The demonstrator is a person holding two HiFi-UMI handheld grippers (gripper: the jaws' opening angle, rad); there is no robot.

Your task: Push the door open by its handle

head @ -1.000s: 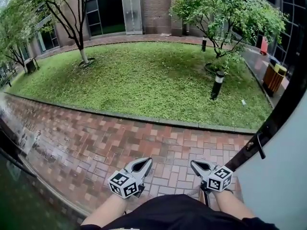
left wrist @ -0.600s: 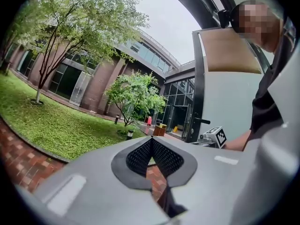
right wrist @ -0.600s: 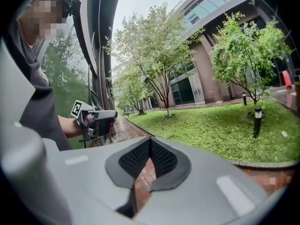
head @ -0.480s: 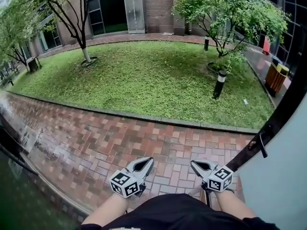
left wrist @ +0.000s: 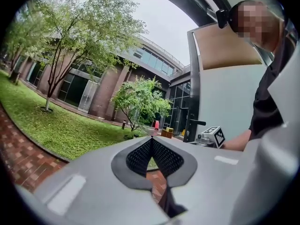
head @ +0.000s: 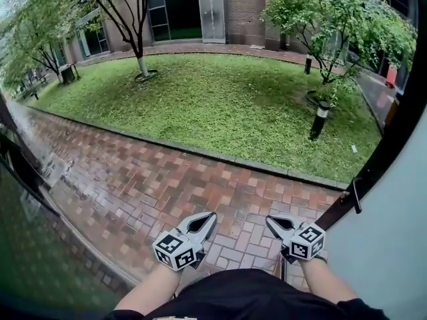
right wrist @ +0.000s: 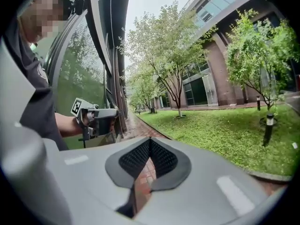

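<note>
We see an outdoor courtyard of an office or campus block, viewed from an open door (head: 393, 245): wet brick path (head: 167, 185), lawn (head: 220, 105), trees (head: 333, 12), bollard lamp (head: 319, 120), brick-and-glass buildings (head: 245, 5) round it, glass entrance doors (head: 213, 12) in the far wall.

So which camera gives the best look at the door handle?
The left gripper view: the door handle juts out as a dark lever from the edge of the open door, seen side-on. The head view shows the handle only as a small dark bar near the right edge. The right gripper view does not show it.
</note>
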